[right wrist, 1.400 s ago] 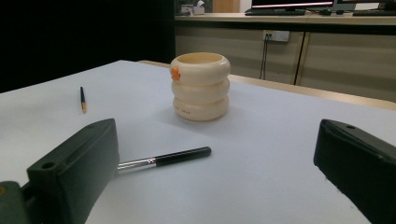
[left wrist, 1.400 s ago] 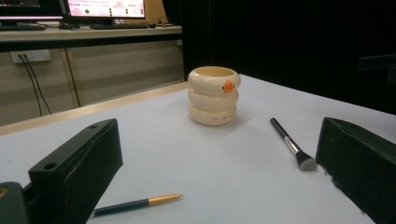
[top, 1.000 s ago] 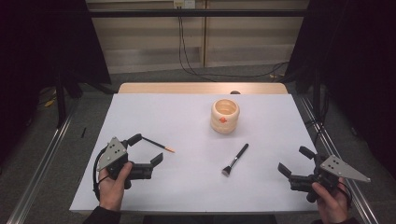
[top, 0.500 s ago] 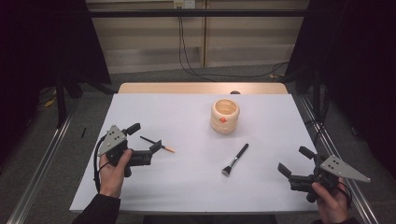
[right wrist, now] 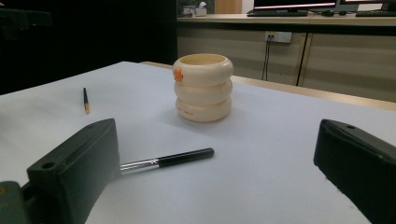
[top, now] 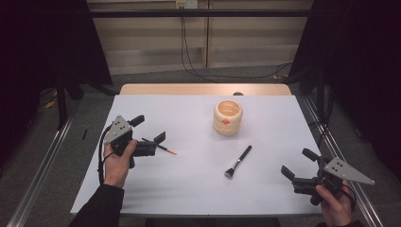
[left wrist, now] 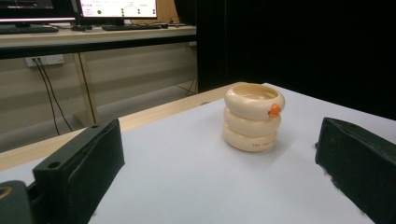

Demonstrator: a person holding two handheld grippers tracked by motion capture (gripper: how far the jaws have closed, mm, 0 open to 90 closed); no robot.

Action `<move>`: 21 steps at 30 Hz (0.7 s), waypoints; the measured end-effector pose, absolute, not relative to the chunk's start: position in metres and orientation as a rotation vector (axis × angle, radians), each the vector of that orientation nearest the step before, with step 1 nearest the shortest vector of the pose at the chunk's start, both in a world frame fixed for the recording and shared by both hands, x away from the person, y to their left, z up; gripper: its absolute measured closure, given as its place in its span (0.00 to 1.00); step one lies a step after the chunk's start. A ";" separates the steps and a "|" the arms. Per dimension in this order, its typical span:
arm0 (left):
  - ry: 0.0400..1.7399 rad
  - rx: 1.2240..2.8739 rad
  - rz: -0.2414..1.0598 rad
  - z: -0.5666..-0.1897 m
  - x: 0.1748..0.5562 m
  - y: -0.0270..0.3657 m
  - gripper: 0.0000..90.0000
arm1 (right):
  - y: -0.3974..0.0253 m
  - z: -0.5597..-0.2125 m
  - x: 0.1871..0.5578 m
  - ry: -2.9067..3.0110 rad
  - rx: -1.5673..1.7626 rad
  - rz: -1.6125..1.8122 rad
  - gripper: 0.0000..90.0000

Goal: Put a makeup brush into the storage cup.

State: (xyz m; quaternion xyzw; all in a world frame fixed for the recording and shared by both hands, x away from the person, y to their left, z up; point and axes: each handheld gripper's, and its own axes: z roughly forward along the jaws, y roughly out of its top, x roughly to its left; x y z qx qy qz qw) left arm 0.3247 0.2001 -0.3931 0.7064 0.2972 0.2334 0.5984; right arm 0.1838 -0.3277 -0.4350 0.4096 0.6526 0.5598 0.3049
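Surface [top: 189, 189]: white sheet over a wooden top, filling the middle of the high view; a wooden strip shows along its far edge; metal rails run down both sides.
Open room: wide bare stretch in the lower centre and between the two hands — ample clearance for either arm to travel inward.
Holder [top: 228, 117]: cream ringed pot with an orange mark, upright, upper centre of the high view; mouth open upward, apparently so tools can be dropped in; well apart from every edge.
Left tongs [top: 151, 136]: left of centre in the high view, jaws wide, nothing between them; poised over the near end of the pencil, judged ready to close on it.
Right tongs [top: 299, 163]: lower right, close to the surface's right and near edges, jaws wide and empty — seemingly waiting.
Brush [top: 238, 161]: black handle, metal ferrule, lying flat and slanted, centre right, below the holder.
Pencil [top: 165, 149]: thin, dark, orange-tipped, flat on the surface, just right of the left tongs.
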 end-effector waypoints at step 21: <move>0.687 1.661 0.565 -0.363 0.374 0.192 0.01 | -0.328 -0.436 0.184 1.737 1.090 1.484 0.00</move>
